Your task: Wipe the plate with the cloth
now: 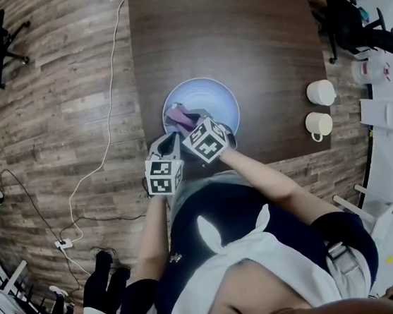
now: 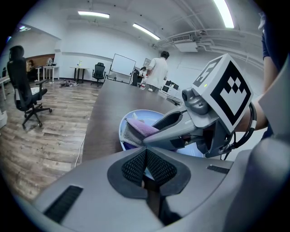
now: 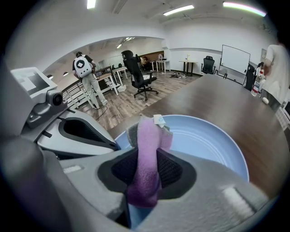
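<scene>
Okay, right gripper (image 3: 147,168) clamps the soft, limp cloth (image 3: 147,136) mid-fold over the plate (image 3: 213,145) on the table (image 1: 237,27); left gripper (image 2: 146,165) is closed, seemingly pinching the stiff, slippery near rim.

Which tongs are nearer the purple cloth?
Right. The right tongs clamp the cloth itself; the left tongs pinch the plate rim just beside it.
</scene>
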The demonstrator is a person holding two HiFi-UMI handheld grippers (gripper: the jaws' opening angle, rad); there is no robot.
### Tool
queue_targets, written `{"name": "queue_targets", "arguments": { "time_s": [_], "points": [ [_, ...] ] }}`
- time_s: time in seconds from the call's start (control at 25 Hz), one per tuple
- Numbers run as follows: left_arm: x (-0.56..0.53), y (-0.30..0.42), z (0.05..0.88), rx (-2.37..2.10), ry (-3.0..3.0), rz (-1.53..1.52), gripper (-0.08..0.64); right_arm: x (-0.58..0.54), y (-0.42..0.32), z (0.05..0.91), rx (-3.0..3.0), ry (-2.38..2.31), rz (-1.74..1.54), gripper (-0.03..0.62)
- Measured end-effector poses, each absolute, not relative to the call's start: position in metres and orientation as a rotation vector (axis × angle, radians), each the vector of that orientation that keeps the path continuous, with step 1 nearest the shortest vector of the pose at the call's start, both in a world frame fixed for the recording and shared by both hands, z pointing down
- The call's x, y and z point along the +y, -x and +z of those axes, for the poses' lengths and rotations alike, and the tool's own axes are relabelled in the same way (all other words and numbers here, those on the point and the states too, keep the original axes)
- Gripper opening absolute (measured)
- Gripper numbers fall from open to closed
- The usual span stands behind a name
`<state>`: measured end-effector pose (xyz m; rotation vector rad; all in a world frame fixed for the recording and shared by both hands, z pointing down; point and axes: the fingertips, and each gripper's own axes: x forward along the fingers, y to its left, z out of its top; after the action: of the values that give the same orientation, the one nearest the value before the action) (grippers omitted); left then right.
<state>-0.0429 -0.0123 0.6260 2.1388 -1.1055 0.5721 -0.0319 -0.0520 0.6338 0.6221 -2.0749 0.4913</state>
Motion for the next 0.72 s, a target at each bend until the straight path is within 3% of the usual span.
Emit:
{"name": "queue_targets", "arguments": {
  "time_s": [0.72],
  "points": [
    [-0.012,0.045,0.628,-1.106,-2.135,0.57,0.003,-0.051,0.02,0.636,-2.069,-0.568,0.54,0.114]
  ]
}}
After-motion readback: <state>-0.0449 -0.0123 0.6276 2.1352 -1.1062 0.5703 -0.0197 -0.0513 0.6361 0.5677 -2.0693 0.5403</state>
